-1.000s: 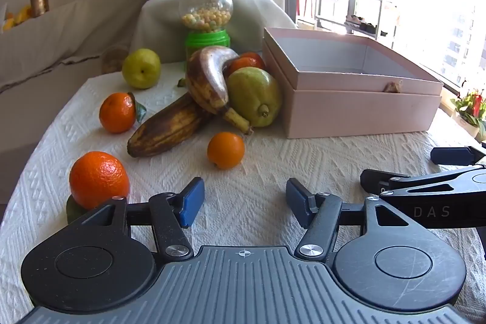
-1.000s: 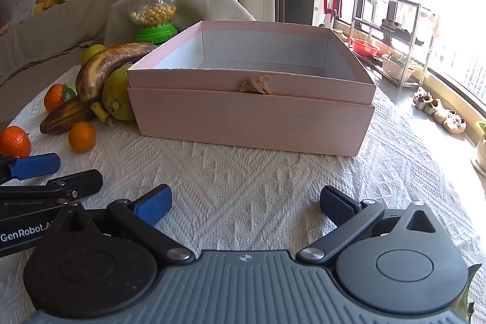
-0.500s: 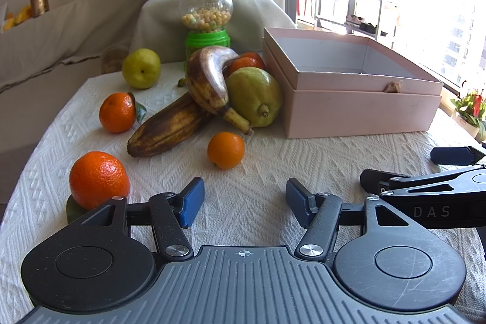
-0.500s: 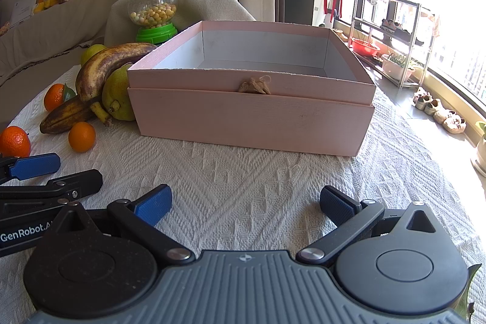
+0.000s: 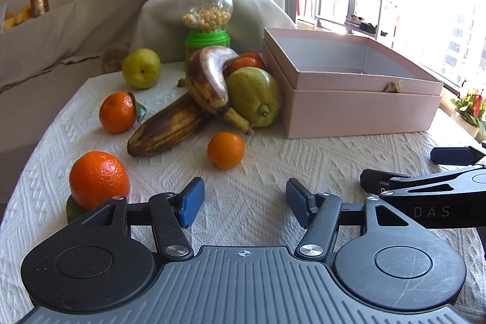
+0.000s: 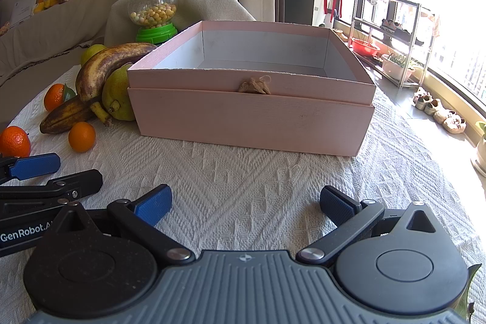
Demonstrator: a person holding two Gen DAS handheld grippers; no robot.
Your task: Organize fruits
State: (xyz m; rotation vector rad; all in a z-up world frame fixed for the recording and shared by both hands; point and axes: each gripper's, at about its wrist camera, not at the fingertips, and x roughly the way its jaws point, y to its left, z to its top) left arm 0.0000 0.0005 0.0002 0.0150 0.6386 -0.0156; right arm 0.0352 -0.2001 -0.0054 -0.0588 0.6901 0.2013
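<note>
Over on the far left, a large round orange [image 5: 98,179] sits on the white woven tablecloth [image 5: 258,202], just beside the left gripper [image 5: 244,198], whose blue-padded jaws stand spread wide with nothing between them. Next along, a small leafy tangerine [image 5: 117,112] and a yellow-green apple [image 5: 141,68] further back, then two browned, overripe bananas [image 5: 188,108], one draped over the other. A small smooth orange [image 5: 225,150] lies apart from the pile, nearest the middle of the left gripper's view. A green pear [image 5: 255,96] leans into the upper banana, another orange fruit half hidden behind them, and a green-based candy dispenser with a clear globe [image 5: 207,20] stands at the back.

Moving right: the open pale pink cardboard box [image 6: 252,114], its grey-white inside bare as far as one can see. No fruit is in it, so the sorting looks to be at its very start.

On the right, the right gripper [image 6: 245,207] rests low on the cloth facing the box, jaws also spread and empty.

My call: the next move is a reach by the left gripper to the small smooth orange, closing gently round it, then a carry over the box wall.

Hard to read: the box's near floor is hidden by its front wall, and something green beneath the large orange is mostly covered.
</note>
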